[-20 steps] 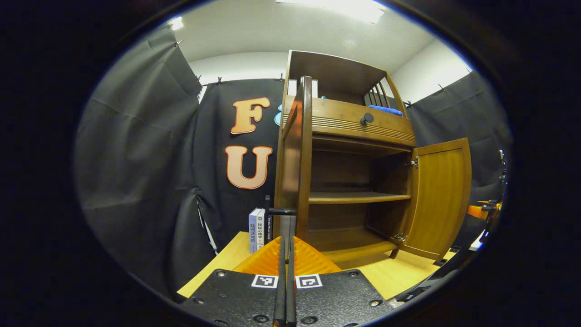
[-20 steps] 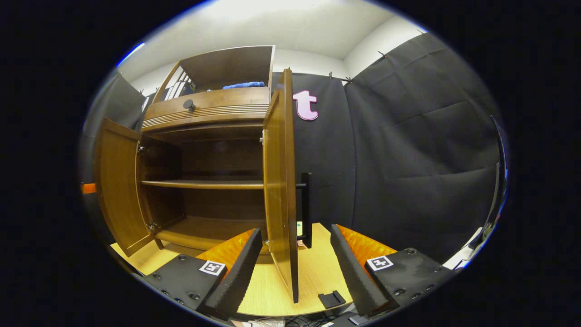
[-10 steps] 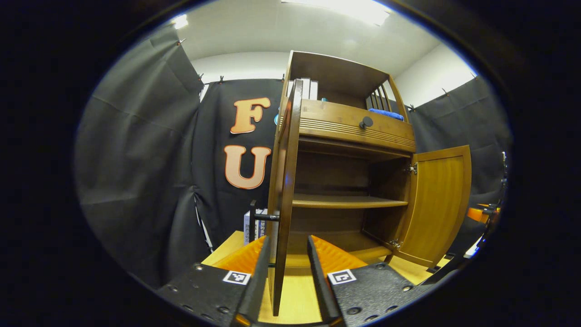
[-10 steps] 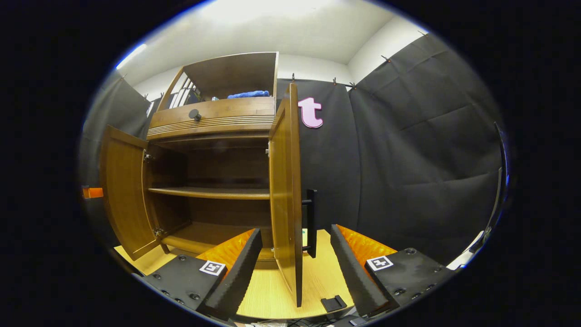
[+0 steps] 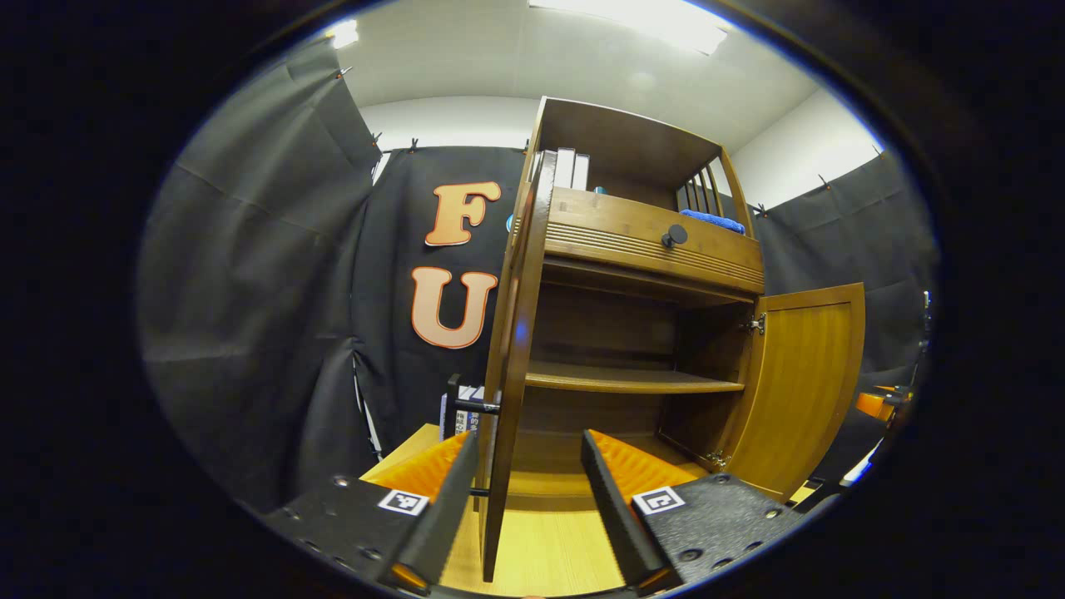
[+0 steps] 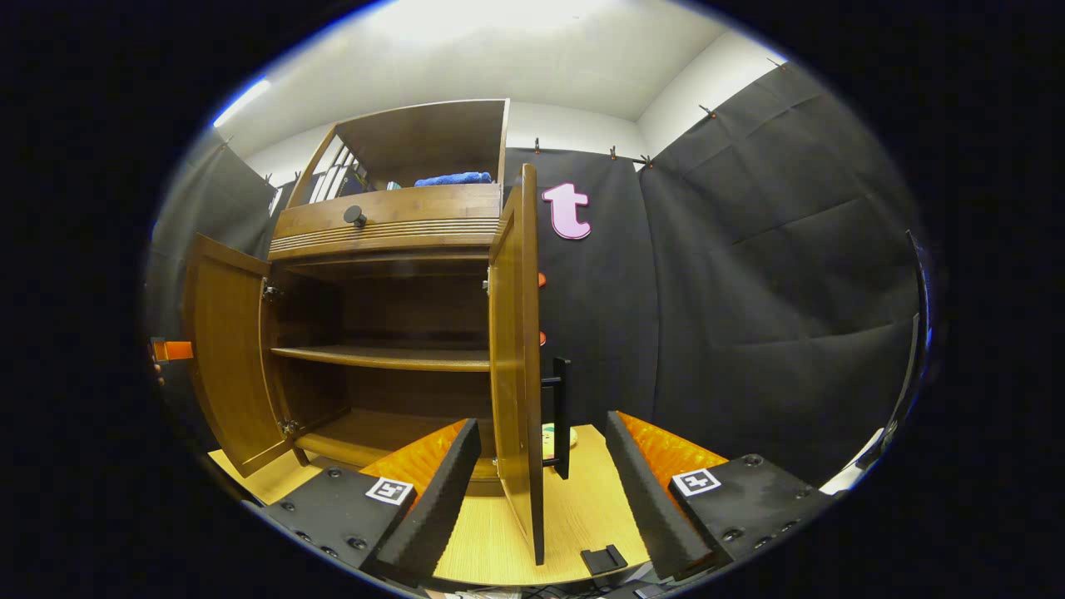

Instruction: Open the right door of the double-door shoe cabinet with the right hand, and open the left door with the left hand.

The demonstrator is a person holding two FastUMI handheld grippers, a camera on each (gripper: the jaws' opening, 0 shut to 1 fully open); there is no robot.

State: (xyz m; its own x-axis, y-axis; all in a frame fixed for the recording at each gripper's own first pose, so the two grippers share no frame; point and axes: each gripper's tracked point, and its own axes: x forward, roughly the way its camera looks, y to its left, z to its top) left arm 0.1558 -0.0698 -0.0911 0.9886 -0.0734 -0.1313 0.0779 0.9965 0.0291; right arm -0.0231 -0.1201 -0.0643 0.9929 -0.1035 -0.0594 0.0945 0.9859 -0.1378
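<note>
The left gripper [image 5: 522, 512] has its jaws spread apart, the edge of the left door [image 5: 509, 366] standing between them untouched. The right gripper [image 6: 542, 491] likewise has its jaws wide, straddling the edge of the right door [image 6: 516, 358] without pressing it. Both doors stand swung out from the shoe cabinet [image 6: 391, 225], which sits on the light wooden surface [image 6: 574, 516]. Each door carries a dark bar handle [image 6: 562, 416] on its outer face.
</note>
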